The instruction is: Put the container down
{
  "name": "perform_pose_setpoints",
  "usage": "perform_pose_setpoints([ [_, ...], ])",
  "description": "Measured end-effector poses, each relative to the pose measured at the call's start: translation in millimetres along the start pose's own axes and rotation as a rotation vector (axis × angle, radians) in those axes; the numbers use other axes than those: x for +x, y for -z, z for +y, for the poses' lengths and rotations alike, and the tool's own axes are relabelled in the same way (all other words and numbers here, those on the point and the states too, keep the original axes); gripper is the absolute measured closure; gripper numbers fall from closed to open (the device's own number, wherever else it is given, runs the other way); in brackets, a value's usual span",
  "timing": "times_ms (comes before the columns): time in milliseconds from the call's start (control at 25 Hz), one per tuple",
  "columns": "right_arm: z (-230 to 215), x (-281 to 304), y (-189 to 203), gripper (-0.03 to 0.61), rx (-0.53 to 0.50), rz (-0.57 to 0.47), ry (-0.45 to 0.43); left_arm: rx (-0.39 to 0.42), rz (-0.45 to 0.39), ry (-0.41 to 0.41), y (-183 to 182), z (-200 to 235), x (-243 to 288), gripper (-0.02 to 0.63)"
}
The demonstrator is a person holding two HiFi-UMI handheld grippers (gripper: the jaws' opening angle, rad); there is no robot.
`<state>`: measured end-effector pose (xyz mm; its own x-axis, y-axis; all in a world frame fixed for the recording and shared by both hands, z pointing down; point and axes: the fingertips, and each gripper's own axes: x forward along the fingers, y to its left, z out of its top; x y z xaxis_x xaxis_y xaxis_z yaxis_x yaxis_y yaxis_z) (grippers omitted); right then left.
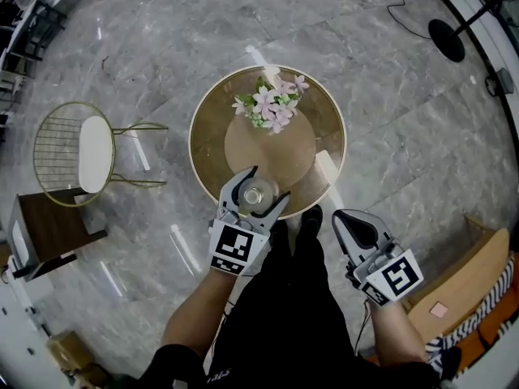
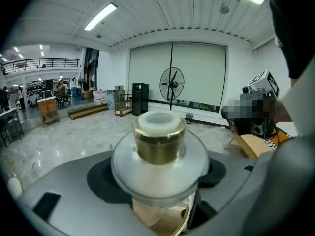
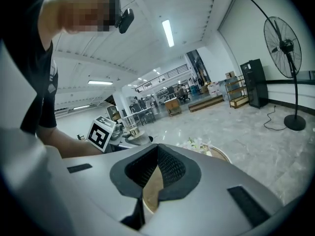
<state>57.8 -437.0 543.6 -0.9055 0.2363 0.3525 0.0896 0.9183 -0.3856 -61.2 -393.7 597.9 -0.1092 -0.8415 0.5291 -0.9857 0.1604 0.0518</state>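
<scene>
Standing near the person, I saw the left tongs (image 1: 268,186) clamped on the container (image 1: 253,194). It was a small clear glass vessel with a round body, a golden neck and a white cap. The 2 jaws pressed against its wide body from both sides, and the neck and the cap rose free above them. The container was upright, over the near edge of the round bench (image 1: 326,118), on the side closest to the person's legs. From where I looked, I could not tell if its bottom touched the glass top or was a little above it.

The right tongs (image 1: 347,217) were well apart from the container, to the right of the bench and outside its rim, above the grey marble floor (image 1: 162,39). Their jaws were together at the tips and carried nothing; only a narrow slit stayed between the black pads lower down.

In the middle of the bench was 1 bunch of pale pink and white flowers (image 1: 272,104) with some green leaves, far from the container. A golden wire chair (image 1: 81,152) with a white seat was on the floor to the left of the bench. A tall black fan (image 2: 172,84) was at the far wall of the hall.
</scene>
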Motion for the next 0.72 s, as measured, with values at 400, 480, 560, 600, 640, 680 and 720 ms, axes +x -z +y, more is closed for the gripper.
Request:
perform_pose_setpoints([
  [400,-55.7,51.8,85.8,0.563,0.043,0.051,-0.015,-0.017,0.059,0.054,97.2,0.1,89.8,0.27],
  [480,-66.5,61.5,101.0,0.563,0.046,0.063,-0.019,-0.026,0.069,0.054,115.7,3.2,105.4,0.27],
  [560,-76.6,68.6,114.9,0.563,0.041,0.077,-0.024,-0.034,0.079,0.052,132.9,5.1,119.4,0.27],
  [600,-81.1,71.3,121.7,0.563,0.038,0.084,-0.025,-0.036,0.084,0.052,140.9,5.3,125.7,0.27],
  [640,-85.1,73.7,128.7,0.563,0.037,0.09,-0.026,-0.037,0.089,0.054,148.7,5.2,131.7,0.27],
  [680,-88.9,76.3,135.6,0.563,0.038,0.095,-0.026,-0.036,0.093,0.057,156.6,5.1,137.6,0.27],
  [720,-92.5,79.0,142.2,0.563,0.039,0.099,-0.026,-0.034,0.098,0.061,164.7,5.3,143.7,0.27],
])
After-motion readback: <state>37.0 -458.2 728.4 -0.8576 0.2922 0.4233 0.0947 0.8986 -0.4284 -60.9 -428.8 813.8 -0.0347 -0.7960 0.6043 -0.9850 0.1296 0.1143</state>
